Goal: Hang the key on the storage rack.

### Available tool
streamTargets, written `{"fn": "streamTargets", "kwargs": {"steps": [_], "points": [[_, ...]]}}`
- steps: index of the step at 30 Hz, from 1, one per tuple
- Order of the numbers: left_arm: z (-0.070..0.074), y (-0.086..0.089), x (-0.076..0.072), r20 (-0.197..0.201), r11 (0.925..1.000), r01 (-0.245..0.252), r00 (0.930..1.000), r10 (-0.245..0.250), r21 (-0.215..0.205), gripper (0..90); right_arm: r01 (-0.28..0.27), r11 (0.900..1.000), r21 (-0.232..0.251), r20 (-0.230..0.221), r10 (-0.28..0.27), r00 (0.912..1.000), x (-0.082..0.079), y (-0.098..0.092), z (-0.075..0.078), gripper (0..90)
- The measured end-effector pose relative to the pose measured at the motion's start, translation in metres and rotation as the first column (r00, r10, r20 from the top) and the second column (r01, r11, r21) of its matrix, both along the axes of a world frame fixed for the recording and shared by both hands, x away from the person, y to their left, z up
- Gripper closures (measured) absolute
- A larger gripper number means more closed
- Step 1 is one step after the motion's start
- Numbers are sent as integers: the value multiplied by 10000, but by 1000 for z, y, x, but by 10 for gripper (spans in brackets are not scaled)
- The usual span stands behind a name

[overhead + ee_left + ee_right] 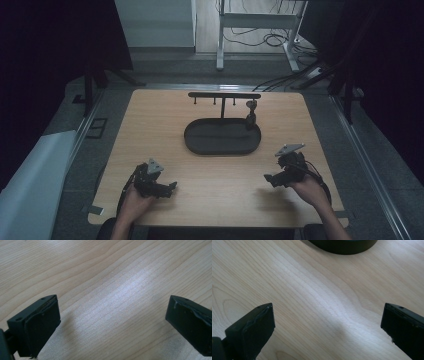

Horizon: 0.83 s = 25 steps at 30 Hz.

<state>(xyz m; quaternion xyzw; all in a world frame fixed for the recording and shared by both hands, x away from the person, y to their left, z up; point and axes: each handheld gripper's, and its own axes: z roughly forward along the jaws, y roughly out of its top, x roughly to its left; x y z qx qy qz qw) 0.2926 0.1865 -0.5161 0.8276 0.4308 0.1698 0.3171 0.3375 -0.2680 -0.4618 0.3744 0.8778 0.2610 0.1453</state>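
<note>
The high view looks forward and down from above the person's side of the table [150, 125], far enough off to take in both tongs: the left gripper [167, 188] and the right gripper [272, 178]. The left gripper view sits close behind its own spread jaws, facing the bare wood [112, 290] just ahead of them. The right gripper view rides equally close behind its jaws, facing wood with the edge of the dark tray [343, 246] beyond them. The high view shares that tray [222, 148], lying ahead of and between the two tongs.
</note>
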Motion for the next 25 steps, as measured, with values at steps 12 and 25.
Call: {"fn": "streamTargets", "kwargs": {"steps": [12,25], "points": [[0,-1,0,20,10000,17,10000,-17,8,0,374,9938,1046,278,-405,9988,-18,-2,-32,0],[1,-1,-1,76,10000,-2,10000,2,50,0,368,9955,868,366,-401,9985,-26,-3,-46,0]]}}
